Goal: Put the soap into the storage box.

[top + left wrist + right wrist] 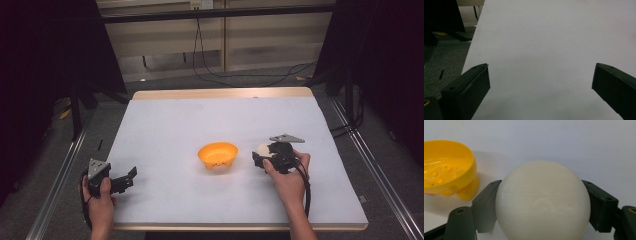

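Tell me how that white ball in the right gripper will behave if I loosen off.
The white ball looks smooth and glossy, so it may slip between the right gripper's flat jaws. Being round, it would likely roll across the flat table. It shows no denting, so probably rigid.

Both forearms are bare, with no sleeves showing. Each hand carries a black gripper: the left gripper (131, 174) and right gripper (257, 159) each bear a grey three-cornered plate and trail a black cable. Their blocky black jaws have small round screw holes.
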The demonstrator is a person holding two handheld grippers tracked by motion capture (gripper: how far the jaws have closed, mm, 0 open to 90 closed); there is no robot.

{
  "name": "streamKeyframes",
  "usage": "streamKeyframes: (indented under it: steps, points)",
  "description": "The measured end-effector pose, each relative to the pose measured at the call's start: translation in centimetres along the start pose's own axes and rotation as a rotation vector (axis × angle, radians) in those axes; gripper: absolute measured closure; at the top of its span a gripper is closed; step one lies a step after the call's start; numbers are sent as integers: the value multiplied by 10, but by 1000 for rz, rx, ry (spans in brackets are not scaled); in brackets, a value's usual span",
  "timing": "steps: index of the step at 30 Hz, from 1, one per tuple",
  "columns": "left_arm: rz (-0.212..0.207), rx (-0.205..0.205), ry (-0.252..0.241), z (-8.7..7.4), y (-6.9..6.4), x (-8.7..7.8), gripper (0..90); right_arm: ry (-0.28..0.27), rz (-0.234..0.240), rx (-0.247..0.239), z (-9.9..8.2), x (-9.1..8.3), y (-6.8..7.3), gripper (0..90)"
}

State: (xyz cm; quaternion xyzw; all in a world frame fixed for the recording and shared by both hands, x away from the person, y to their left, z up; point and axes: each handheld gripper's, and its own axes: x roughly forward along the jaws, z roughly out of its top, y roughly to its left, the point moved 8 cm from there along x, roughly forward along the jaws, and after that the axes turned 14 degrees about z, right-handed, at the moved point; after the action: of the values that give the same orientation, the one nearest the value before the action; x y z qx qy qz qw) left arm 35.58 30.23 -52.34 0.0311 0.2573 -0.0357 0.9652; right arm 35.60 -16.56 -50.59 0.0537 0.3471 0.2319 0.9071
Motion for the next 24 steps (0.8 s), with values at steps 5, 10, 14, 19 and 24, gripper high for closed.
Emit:
streamKeyframes:
  steps: [5, 10, 14, 19, 24]
  points:
    - [2, 5, 6, 0, 1, 0, 13, -2, 7, -5, 5, 1, 4, 232]
    - [2, 2, 5, 0, 1, 0, 14, -2, 10, -13, 10, 1, 7, 232]
    - [4, 3, 4, 0, 1, 0, 14, -6, 14, -13, 13, 1, 10, 232]
    - [4, -2, -1, 0, 1, 0, 14, -13, 17, -15, 17, 2, 12, 232]
    - [5, 4, 2, 0, 1, 0, 14, -11, 21, -24, 21, 4, 17, 232]
